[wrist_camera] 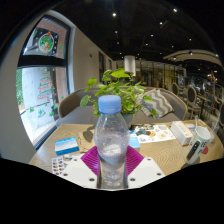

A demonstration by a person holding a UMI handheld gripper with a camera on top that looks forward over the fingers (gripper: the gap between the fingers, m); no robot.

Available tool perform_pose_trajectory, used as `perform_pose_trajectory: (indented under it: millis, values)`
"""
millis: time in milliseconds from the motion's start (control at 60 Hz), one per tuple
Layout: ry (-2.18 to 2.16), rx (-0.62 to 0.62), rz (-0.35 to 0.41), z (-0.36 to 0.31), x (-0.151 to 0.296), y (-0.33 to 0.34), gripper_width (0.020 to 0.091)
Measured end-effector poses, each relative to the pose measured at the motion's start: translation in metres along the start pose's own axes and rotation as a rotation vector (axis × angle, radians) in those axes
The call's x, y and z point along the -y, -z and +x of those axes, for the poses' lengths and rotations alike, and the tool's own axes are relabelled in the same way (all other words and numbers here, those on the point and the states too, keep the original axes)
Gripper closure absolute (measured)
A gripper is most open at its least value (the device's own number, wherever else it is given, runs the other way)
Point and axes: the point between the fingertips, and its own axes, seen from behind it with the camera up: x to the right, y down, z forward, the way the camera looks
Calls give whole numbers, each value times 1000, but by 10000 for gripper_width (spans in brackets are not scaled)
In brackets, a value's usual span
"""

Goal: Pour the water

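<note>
Gripper (111,160) clamped on capped water bottle (111,135) w/ plant (118,90) behind; uncap first, tilt slowly.

A leafy potted plant (117,88) stands on the wooden table (170,152); a blue box (67,145), perhaps tissues, lies nearby.
</note>
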Motion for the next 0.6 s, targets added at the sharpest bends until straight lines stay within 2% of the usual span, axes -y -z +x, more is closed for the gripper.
perform_pose_trajectory:
  millis: [100,217,383,533,600]
  values:
    - [-53,28,17,2,24,14,814]
    - [-224,92,50,2,75,40,815]
    - [-706,279,94,17,149,73,816]
    - [-1150,429,101,62,180,89,820]
    - [-1312,471,107,87,176,74,818]
